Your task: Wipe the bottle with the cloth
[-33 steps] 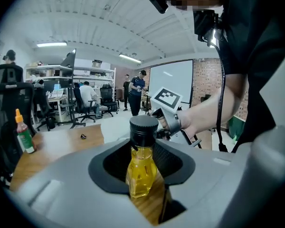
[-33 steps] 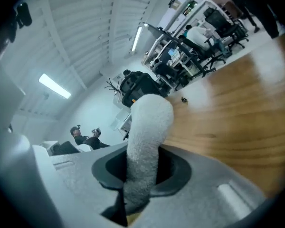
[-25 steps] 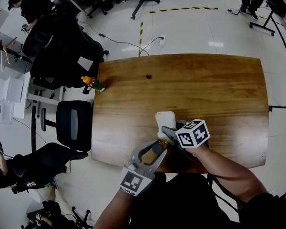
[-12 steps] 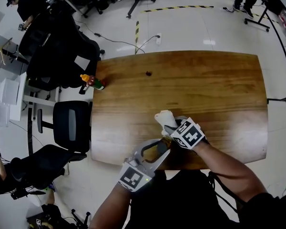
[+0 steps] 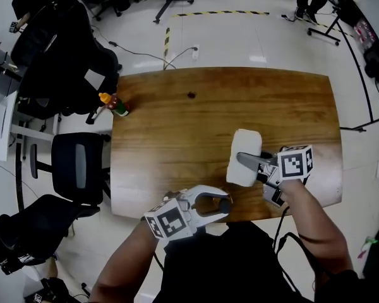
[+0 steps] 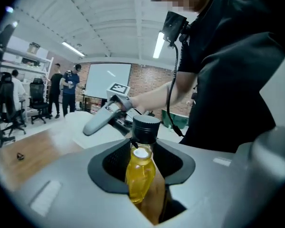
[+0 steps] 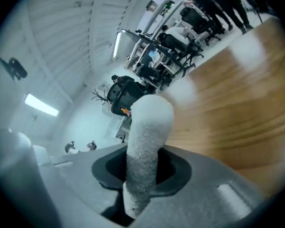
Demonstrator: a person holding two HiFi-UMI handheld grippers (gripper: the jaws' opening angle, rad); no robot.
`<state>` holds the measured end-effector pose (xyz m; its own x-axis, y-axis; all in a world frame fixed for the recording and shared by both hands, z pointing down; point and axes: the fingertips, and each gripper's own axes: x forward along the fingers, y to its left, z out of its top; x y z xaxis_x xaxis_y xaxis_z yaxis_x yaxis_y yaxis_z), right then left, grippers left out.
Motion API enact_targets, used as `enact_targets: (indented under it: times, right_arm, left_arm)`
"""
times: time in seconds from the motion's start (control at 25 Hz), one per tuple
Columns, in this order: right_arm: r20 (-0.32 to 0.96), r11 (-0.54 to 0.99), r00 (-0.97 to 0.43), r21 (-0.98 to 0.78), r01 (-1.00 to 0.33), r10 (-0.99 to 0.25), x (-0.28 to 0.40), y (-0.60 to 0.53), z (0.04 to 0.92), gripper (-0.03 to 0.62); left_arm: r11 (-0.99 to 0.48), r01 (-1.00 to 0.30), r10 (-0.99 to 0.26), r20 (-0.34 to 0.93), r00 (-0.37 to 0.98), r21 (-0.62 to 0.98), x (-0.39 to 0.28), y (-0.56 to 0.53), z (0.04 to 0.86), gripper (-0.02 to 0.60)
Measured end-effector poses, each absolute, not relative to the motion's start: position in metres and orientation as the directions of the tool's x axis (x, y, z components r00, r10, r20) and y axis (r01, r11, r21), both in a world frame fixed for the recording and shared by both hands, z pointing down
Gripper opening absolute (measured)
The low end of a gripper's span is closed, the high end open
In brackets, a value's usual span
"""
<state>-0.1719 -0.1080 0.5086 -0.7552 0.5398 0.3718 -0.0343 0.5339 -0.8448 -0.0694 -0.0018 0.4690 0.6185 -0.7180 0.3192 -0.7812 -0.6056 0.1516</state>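
A small bottle point(image 6: 141, 171) of yellow liquid with a black cap point(image 6: 146, 128) sits between the jaws of my left gripper point(image 6: 142, 148), which is shut on it. In the head view that gripper point(image 5: 216, 206) hangs over the table's near edge, and the bottle's dark cap point(image 5: 225, 204) points right. My right gripper point(image 5: 242, 160) is shut on a folded white cloth point(image 5: 246, 145), held above the table to the right of the bottle and apart from it. The right gripper view shows the cloth point(image 7: 146, 137) standing up between the jaws.
The wooden table point(image 5: 196, 131) has a second bottle point(image 5: 114, 104) with an orange cap lying at its far left corner. Black office chairs point(image 5: 76, 166) stand left of the table. People stand in the background.
The right gripper has carried the cloth up and to the right, off the bottle. The left gripper has swung round so the bottle now points right, and a gap has opened between them.
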Motion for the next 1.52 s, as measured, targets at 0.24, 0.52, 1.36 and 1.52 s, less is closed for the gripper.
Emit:
enact_targets:
  times: [0.24, 0.52, 1.36, 1.52]
  right_arm:
    - [0.227, 0.282, -0.588, -0.96, 0.001, 0.776, -0.191, -0.023, 0.502, 0.077]
    - [0.381, 0.442, -0.334, -0.887, 0.131, 0.862, -0.165, 0.017, 0.534, 0.075]
    - [0.636, 0.746, -0.393, -0.598, 0.293, 0.664, -0.139, 0.003, 0.6, 0.074]
    - [0.551, 0.767, -0.622, -0.629, 0.129, 0.557, -0.149, -0.052, 0.559, 0.075]
  left_arm:
    - [-0.718, -0.68, -0.625, 0.293, 0.723, 0.146, -0.053, 0.008, 0.464, 0.158]
    - [-0.731, -0.668, -0.627, 0.246, 0.739, 0.143, -0.051, 0.011, 0.461, 0.16]
    - [-0.725, -0.687, -0.634, 0.342, 0.693, 0.048, -0.035, 0.018, 0.467, 0.158]
    - [-0.717, -0.697, -0.649, 0.382, 0.658, -0.019, -0.045, 0.011, 0.472, 0.158]
